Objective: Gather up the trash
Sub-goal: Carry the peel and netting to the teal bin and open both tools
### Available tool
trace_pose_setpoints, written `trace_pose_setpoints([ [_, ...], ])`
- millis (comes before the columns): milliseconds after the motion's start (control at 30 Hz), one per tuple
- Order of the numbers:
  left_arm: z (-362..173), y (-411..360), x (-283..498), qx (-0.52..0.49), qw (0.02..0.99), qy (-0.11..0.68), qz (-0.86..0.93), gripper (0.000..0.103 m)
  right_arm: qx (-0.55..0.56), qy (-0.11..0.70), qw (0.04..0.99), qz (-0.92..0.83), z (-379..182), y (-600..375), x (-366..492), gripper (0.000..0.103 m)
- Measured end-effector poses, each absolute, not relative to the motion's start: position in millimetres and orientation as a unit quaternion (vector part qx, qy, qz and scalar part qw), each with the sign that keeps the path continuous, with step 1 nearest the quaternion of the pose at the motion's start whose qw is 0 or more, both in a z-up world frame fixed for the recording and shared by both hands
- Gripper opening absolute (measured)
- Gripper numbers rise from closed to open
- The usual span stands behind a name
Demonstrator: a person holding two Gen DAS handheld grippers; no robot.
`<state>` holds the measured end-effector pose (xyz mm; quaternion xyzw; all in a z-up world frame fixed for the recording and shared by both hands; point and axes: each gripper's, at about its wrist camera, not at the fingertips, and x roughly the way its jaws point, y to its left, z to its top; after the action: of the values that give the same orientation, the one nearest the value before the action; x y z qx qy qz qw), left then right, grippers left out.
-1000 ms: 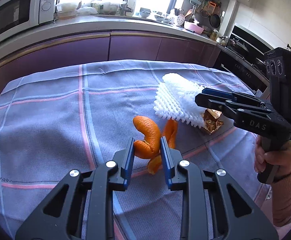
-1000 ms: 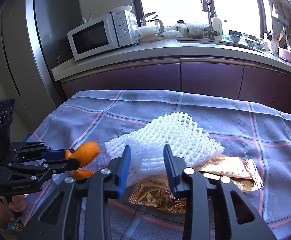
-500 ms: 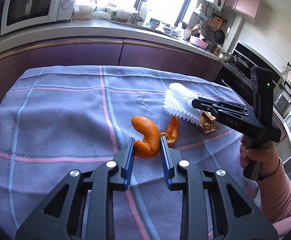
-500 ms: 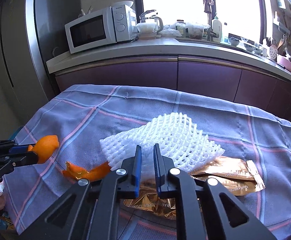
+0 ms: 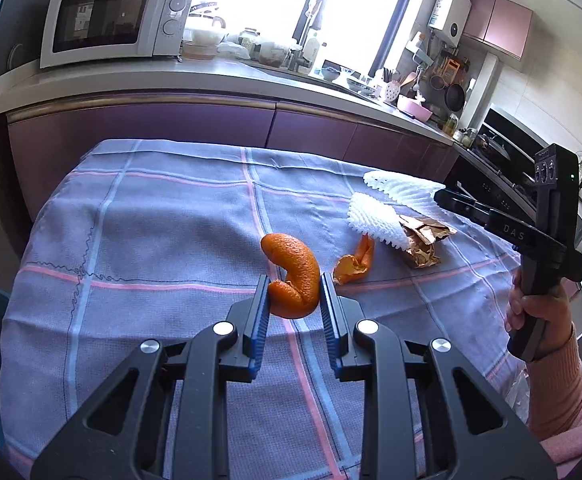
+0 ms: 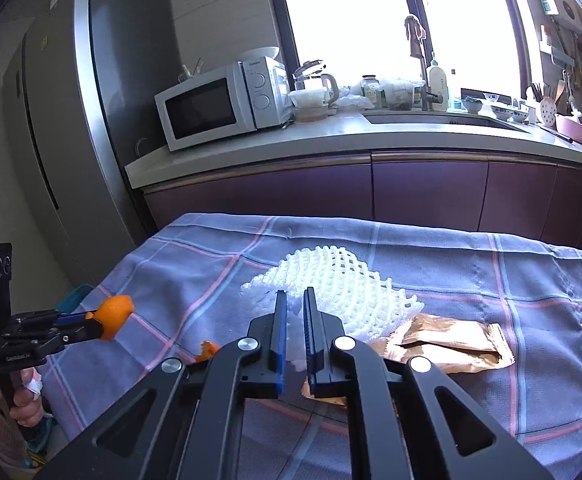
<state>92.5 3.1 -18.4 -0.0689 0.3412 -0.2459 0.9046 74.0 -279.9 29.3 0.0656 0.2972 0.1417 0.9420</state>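
Here, a checked tablecloth (image 5: 163, 240) fronts purple cabinets (image 6: 431, 196).

Left hand-held gripper (image 5: 293, 294) clamping orange peel (image 5: 293, 276), checked tablecloth (image 5: 163, 232)

1. A checked tablecloth (image 5: 163, 232) in blue-grey with pink and light blue lines covers the table.
2. A white microwave (image 6: 219, 106) stands on the light countertop (image 6: 331, 140), near its left end.
3. A tall grey refrigerator (image 6: 91, 128) stands to the left of the countertop.
4. Purple cabinet fronts (image 6: 427, 192) run under the countertop.
5. A glass kettle (image 6: 315, 84) stands just beside the microwave, in front of the bright window (image 6: 351, 12).
6. A white soap bottle (image 6: 438, 82) stands near the sink faucet (image 6: 419, 52).
7. A pink bowl (image 6: 574, 129) sits at the right end of the countertop.
8. A white boiler (image 5: 449, 12) hangs on the wall beside pink upper cabinets (image 5: 499, 32).
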Motion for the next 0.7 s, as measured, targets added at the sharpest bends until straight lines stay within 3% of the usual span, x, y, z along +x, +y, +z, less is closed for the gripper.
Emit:
trace_pose_setpoints([
  [700, -14.7, 88.8, 35.9, -0.104, 0.927, 0.315, -0.174, 0.025, 0.078, 0.288, 0.901, 0.314, 39.7, -161.4, 48.2, 0.007],
])
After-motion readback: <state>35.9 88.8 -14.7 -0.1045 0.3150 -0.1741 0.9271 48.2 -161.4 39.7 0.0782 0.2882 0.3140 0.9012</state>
